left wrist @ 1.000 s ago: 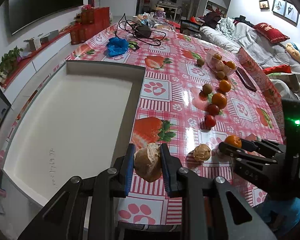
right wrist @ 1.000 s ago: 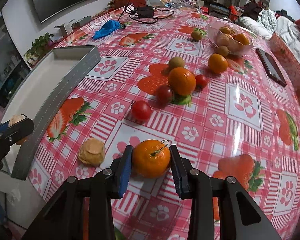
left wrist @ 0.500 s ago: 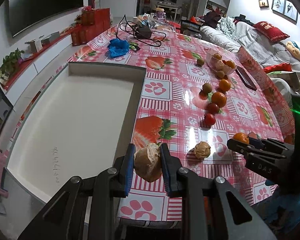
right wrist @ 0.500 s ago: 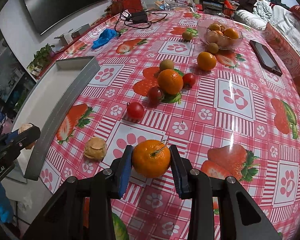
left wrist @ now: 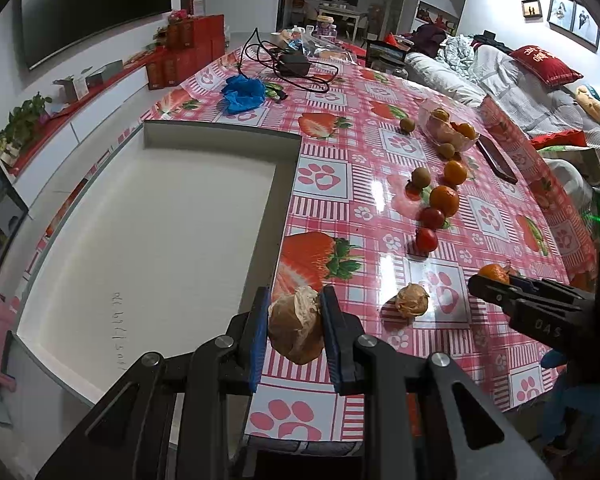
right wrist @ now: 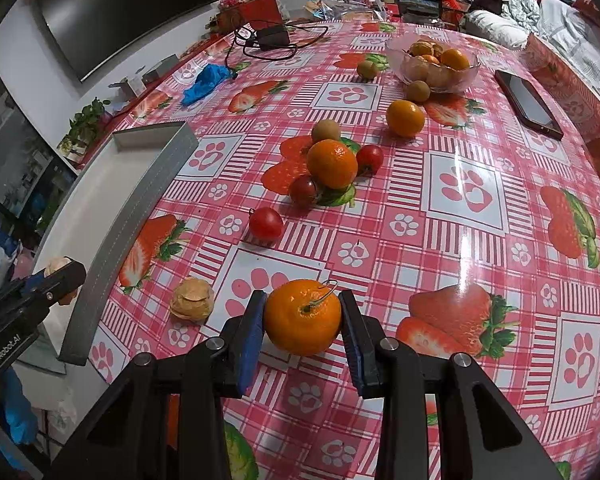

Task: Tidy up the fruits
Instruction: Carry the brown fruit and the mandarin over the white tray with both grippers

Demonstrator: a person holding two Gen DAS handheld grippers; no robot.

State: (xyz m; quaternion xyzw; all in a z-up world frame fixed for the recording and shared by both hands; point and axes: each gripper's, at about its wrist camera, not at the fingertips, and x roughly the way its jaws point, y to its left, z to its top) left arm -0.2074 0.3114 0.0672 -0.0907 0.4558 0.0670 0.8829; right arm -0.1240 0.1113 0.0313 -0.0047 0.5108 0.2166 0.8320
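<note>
My left gripper point(left wrist: 295, 330) is shut on a tan papery husked fruit point(left wrist: 296, 330), held above the table's near edge beside the white tray point(left wrist: 148, 240). My right gripper point(right wrist: 302, 322) is shut on an orange mandarin point(right wrist: 302, 316) held above the table; it also shows in the left wrist view point(left wrist: 496, 276). A second husked fruit point(right wrist: 192, 300) lies on the tablecloth. Further off lie a red tomato point(right wrist: 265, 222), a dark tomato point(right wrist: 302, 190), a large mandarin point(right wrist: 332, 163), a brown fruit point(right wrist: 326, 131) and another orange point(right wrist: 405, 118). A glass bowl point(right wrist: 466, 74) holds more fruit.
A black phone point(right wrist: 528, 102) lies right of the bowl. A blue cloth point(right wrist: 206, 82) and a black charger with cables point(right wrist: 274, 38) are at the far side. The tray's grey rim point(right wrist: 140, 216) stands up along the left. A sofa lies beyond the right edge.
Both grippers have risen and drawn back a little with their fruit still held. The fruit on the table has not moved.
</note>
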